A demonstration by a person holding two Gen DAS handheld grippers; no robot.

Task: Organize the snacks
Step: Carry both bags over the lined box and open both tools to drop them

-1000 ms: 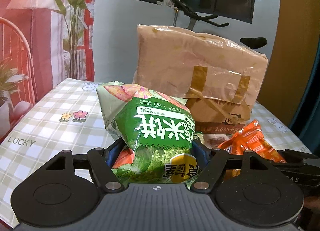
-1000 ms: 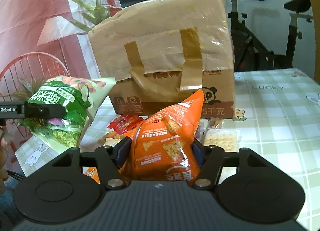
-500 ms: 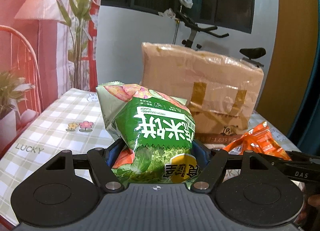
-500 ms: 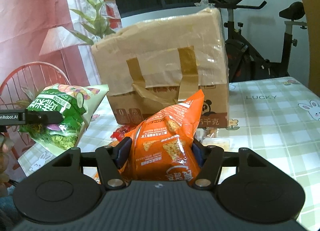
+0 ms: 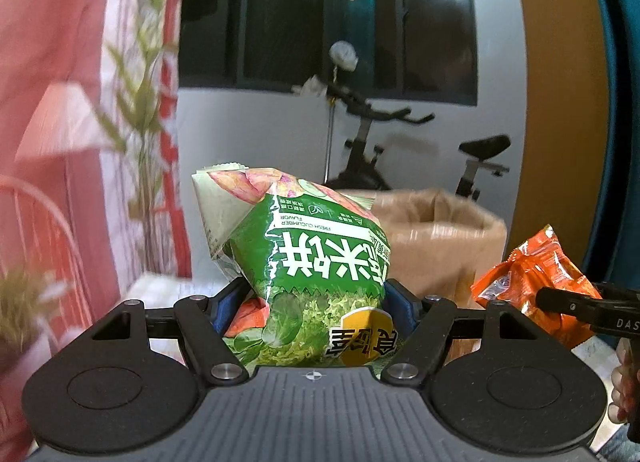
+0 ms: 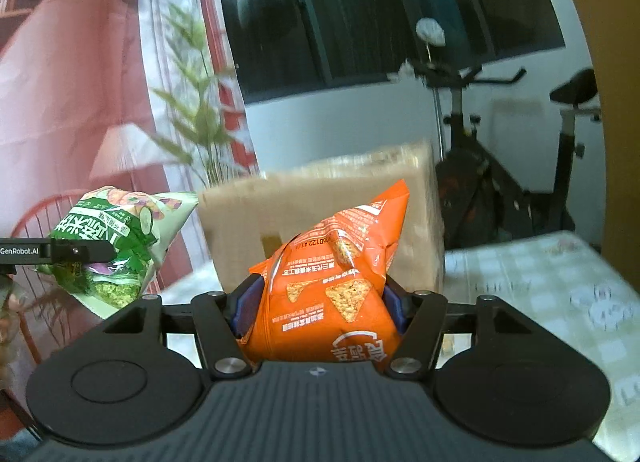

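Note:
A puffy green snack bag (image 5: 312, 266) with white lettering fills the left wrist view, and my left gripper (image 5: 314, 302) is shut on its lower half. My right gripper (image 6: 318, 302) is shut on an orange chip bag (image 6: 332, 282). Each bag also shows in the other view: the orange bag (image 5: 532, 286) at the right edge, the green bag (image 6: 116, 246) at the left. Both hang in the air in front of a taped cardboard box (image 6: 320, 217), whose open top (image 5: 440, 213) shows in the left wrist view, level with the bags.
A checked tablecloth (image 6: 560, 286) covers the table to the right of the box. An exercise bike (image 6: 520, 165) stands behind it by a white wall. A red and white curtain (image 5: 80, 101) with a plant print hangs on the left.
Both grippers have risen with their bags. The box has sunk in both views, its open top now shows, and the loose snacks on the table have dropped out of sight.

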